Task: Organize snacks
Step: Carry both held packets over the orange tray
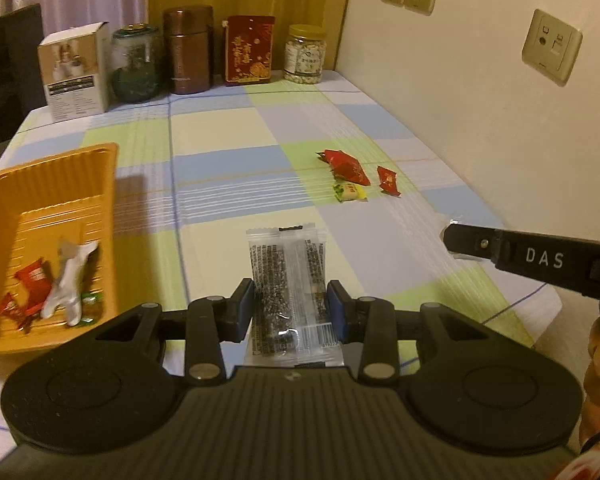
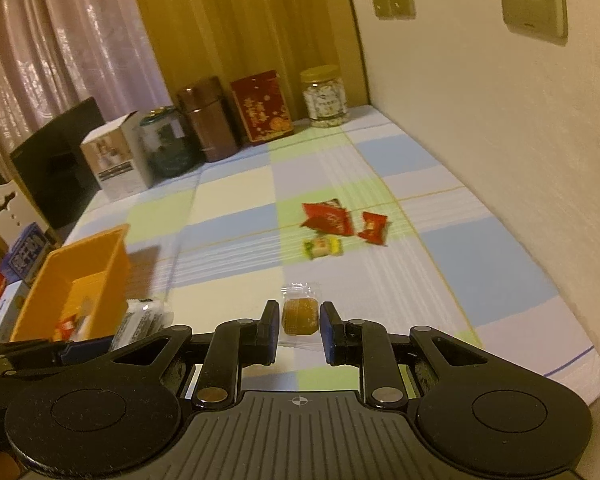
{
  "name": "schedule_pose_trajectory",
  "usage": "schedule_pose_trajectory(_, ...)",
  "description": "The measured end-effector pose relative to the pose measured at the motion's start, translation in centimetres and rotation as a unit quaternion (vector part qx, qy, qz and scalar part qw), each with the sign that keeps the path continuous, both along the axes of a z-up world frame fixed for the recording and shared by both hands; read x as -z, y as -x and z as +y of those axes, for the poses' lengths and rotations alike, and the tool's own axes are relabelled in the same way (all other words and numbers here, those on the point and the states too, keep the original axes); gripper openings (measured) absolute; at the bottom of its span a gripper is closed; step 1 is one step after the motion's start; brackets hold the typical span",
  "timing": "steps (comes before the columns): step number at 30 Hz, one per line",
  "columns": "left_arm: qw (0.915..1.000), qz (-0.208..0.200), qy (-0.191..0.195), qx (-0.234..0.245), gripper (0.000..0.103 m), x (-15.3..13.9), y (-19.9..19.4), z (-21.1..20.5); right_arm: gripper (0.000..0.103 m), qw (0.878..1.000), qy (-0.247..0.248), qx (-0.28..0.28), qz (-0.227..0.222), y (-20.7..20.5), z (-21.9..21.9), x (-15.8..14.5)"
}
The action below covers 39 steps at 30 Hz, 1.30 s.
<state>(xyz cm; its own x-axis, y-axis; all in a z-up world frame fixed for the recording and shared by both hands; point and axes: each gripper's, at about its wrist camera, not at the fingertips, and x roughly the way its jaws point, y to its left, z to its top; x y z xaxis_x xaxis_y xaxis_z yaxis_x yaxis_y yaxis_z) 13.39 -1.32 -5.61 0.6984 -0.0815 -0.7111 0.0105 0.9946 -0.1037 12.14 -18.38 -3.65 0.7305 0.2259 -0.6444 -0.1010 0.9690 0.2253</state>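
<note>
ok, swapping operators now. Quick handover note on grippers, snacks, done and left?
Left gripper: shut on a clear sachet of dark seeds.
Right gripper: shut on a small clear-wrapped amber sweet.
Orange plastic tray, at the table's left: holds a red packet, a silver wrapper and a few more.
Left on the checked cloth: large red packet, small red sweet, yellow-green sweet.
Next: probably put both held items in the tray, then collect those three.

Snacks mid-sort on the checked surface (image 1: 220,128)

A clear sesame packet (image 1: 286,276) and a clear-wrapped amber candy (image 2: 299,314) are held aloft; red-wrapped sweets (image 1: 346,166) lie loose; others sit in the orange tray (image 1: 60,184).
</note>
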Motion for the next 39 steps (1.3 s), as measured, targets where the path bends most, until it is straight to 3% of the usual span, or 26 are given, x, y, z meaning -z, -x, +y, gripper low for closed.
schedule_pose_trajectory(16, 0.9988, -0.019, -0.009, -0.044, 0.035, -3.0, 5.2, 5.2, 0.022, 0.999, 0.009, -0.049, -0.009, 2.9, 6.3, -1.5)
schedule_pose_trajectory(39, 0.9917, -0.025, -0.009, -0.126, 0.035, -4.1, 9.4, 13.2, 0.022, 0.990, 0.020, -0.138, -0.013, 3.1, 16.2, -1.6)
